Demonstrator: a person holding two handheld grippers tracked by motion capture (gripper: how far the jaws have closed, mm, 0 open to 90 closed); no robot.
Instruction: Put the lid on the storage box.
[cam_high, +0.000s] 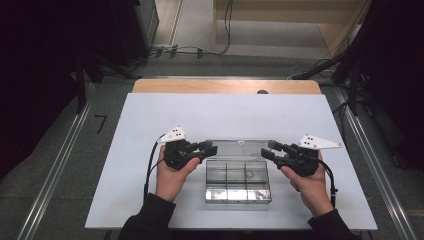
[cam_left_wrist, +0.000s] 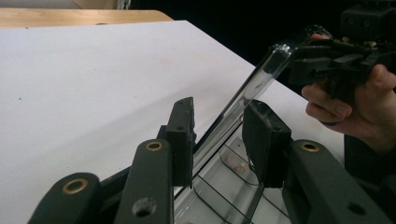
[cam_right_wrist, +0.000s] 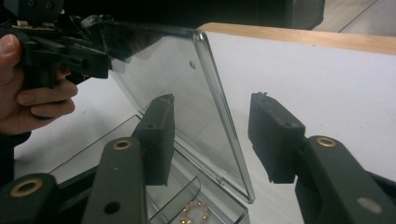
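Two tongs meet at a clear plastic box (cam_high: 238, 187) near the front middle of the white desk (cam_high: 150, 115). On the left, the left tongs (cam_high: 212, 148) reach in from the person's left hand (cam_high: 171, 177) to the left end of the raised lid (cam_high: 239, 147). In the left gripper view their jaws stand on either side of the lid's edge (cam_left_wrist: 243, 95) with a gap showing at each pad, so they look released around it. In the middle, the box has divided compartments, and a small beaded ring (cam_right_wrist: 195, 213) lies in one of them. The lid stands tilted up from the far edge of the box. On the right, the right tongs (cam_high: 270, 149) straddle the lid's other end, open and not pressing on it.
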